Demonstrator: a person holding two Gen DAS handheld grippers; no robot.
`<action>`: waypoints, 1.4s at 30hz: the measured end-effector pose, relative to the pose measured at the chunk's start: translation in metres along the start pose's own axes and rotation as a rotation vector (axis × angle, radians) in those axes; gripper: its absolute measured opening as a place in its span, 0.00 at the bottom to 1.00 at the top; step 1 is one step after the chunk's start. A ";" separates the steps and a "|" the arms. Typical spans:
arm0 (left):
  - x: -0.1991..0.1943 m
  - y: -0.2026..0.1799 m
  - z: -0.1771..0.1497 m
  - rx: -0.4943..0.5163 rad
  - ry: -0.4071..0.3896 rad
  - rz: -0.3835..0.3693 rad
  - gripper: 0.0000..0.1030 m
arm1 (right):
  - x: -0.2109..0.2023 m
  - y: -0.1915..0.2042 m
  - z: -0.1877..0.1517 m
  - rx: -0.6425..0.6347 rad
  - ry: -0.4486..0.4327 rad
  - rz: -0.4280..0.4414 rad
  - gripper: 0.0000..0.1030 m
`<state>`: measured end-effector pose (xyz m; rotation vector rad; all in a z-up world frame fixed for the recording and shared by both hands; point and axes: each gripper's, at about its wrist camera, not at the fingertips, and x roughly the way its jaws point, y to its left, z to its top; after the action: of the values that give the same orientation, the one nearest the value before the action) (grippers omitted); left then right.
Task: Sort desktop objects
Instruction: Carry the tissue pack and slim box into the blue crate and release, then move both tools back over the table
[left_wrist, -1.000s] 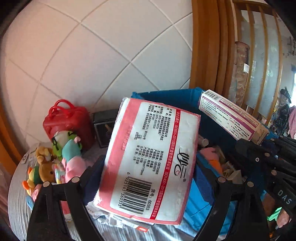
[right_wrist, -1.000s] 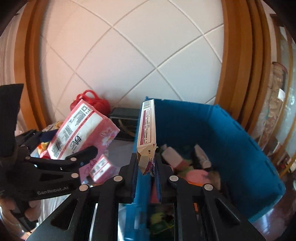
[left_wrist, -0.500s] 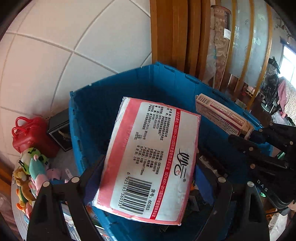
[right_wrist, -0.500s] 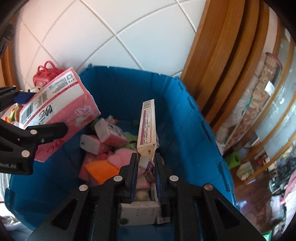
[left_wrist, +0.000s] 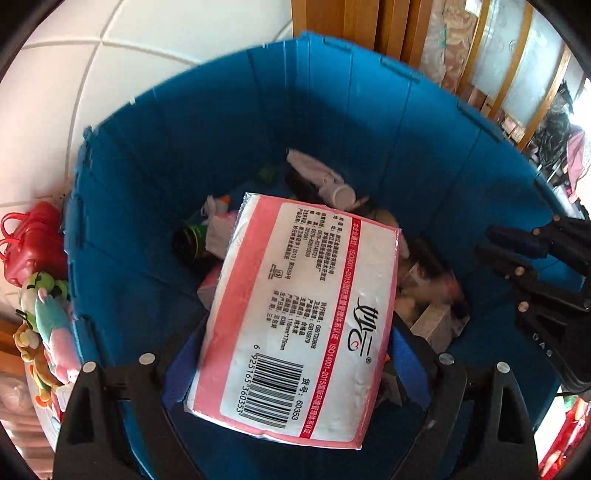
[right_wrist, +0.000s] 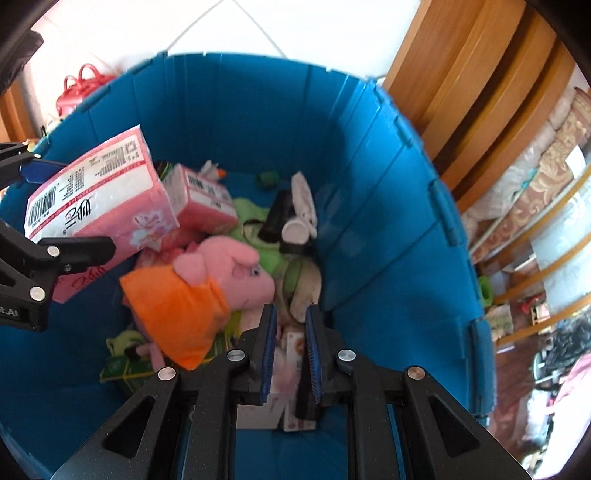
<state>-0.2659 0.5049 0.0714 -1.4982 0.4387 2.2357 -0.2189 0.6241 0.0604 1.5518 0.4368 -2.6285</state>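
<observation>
A pink and white tissue pack (left_wrist: 303, 317) sits between the blue pads of my left gripper (left_wrist: 295, 350), low inside the blue bin (left_wrist: 332, 110). Its jaws are opening, with the pads still against the pack's sides. The right wrist view shows the same pack (right_wrist: 96, 199) held at the left by the left gripper (right_wrist: 70, 206). My right gripper (right_wrist: 290, 317) is shut to a narrow slit with nothing standing between its pads. Under it lies a blurred white and pink box (right_wrist: 291, 354). At the right of the left wrist view is the right gripper (left_wrist: 495, 243), holding nothing.
The bin (right_wrist: 258, 110) holds a pink pig plush (right_wrist: 229, 266) in an orange dress, a small tissue pack (right_wrist: 199, 199), a black bottle (right_wrist: 275, 218) and other items. A red bag (left_wrist: 29, 243) and plush toys (left_wrist: 48, 317) sit left of it. Wooden frames (right_wrist: 480, 74) stand right.
Both grippers came over the bin and tipped down into it. The long box that stood up in the right gripper is gone from its jaws. The tissue pack stays in the left gripper.
</observation>
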 end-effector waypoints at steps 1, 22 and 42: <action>0.001 0.001 -0.002 0.002 0.020 -0.002 0.89 | 0.005 -0.004 -0.001 -0.007 0.008 0.003 0.15; -0.032 -0.009 -0.023 0.070 -0.066 0.005 0.90 | -0.005 -0.009 -0.006 0.033 -0.038 0.030 0.88; -0.131 0.037 -0.108 0.054 -0.388 -0.003 0.90 | -0.098 0.052 -0.025 0.026 -0.230 -0.037 1.00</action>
<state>-0.1545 0.4003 0.1541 -1.0013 0.3697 2.4149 -0.1395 0.5713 0.1233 1.2368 0.4198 -2.8065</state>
